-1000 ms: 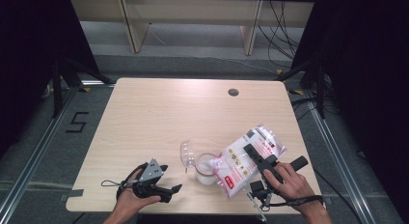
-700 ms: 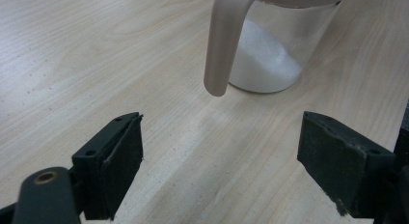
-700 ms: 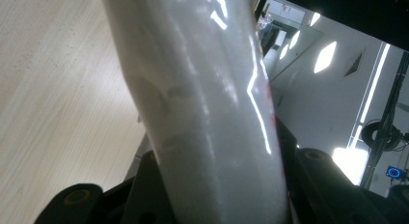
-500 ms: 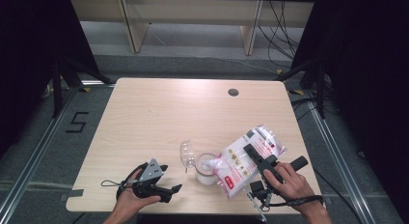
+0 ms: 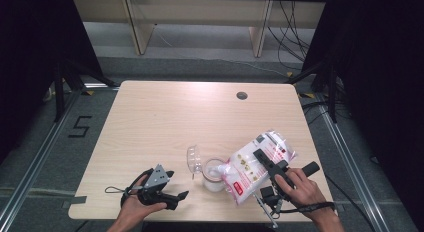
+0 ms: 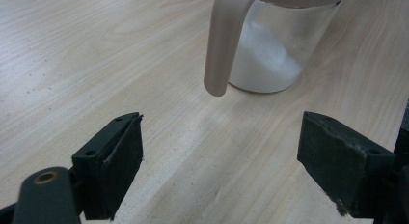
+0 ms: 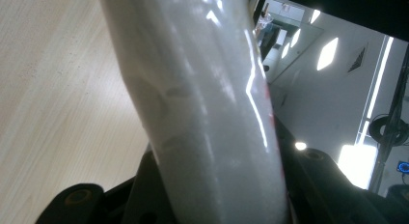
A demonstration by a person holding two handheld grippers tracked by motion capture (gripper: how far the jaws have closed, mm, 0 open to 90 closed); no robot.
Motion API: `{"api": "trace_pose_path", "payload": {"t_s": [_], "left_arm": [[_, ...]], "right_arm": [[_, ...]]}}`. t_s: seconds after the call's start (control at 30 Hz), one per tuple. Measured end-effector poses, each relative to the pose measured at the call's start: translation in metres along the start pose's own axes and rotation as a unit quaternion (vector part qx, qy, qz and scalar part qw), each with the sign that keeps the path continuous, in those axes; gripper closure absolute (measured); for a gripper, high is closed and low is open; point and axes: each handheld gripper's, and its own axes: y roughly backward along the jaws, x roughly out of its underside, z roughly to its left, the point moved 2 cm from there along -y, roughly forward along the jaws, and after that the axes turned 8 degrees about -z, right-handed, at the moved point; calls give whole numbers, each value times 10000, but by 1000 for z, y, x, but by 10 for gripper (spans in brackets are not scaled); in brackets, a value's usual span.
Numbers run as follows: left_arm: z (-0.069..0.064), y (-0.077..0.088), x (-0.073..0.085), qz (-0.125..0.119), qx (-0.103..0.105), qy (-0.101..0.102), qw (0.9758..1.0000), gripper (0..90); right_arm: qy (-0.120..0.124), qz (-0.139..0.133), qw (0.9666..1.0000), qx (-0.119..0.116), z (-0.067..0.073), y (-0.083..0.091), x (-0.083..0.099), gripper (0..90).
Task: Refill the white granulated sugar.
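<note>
with our right gripper (image 5: 267, 164) clamping the tilted bag (image 5: 255, 164) over the jar (image 5: 214, 176) and our left gripper (image 5: 176, 198) wide and empty, we risk grains overshooting the rim.

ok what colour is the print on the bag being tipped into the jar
Red and black print on a clear bag of white grains, best in the high view.

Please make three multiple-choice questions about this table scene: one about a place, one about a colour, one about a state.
1. Where is the jar?
A. between both grippers
B. at the far table edge
C. on the floor

2. What colour is the powder in the jar?
A. green
B. black
C. white

3. How is the left gripper?
A. shut on the jar
B. open, holding nothing
C. shut on the bag

Answers:
1 A, it stands between the left gripper and the right gripper.
2 C, the left gripper view shows white powder.
3 B, only table lies between its jaws; the right one clamps the tilted bag.
</note>
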Motion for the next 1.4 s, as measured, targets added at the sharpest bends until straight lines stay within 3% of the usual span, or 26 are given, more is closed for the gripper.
{"api": "trace_pose_path", "payload": {"t_s": [0.23,0.3,0.47,0.5,0.57,0.7,0.8,0.93,1.4], "left_arm": [[0,0,0,-7,-2,1,10000,159],[0,0,0,-12,-3,5,10000,159],[0,0,0,-3,-2,-3,10000,159],[0,0,0,-2,-1,-4,10000,159],[0,0,0,-3,1,-5,10000,159],[0,0,0,-4,-1,-5,10000,159],[0,0,0,-1,1,-9,10000,159],[0,0,0,-4,-2,-3,10000,159],[0,0,0,-5,0,-6,10000,159]], "right_arm": [[-16,36,10000,-50,0,1,0,664],[-108,-39,9999,77,1,0,0,665],[-218,17,9997,105,1,1,1,666],[-62,-50,10000,42,-2,0,1,667],[-42,-22,10000,33,-2,0,1,668],[-51,-83,9999,110,-1,0,1,668],[-222,27,9997,89,2,1,1,669],[-86,-43,9999,60,0,0,1,669],[-90,-44,9999,50,-1,0,1,670]]}}
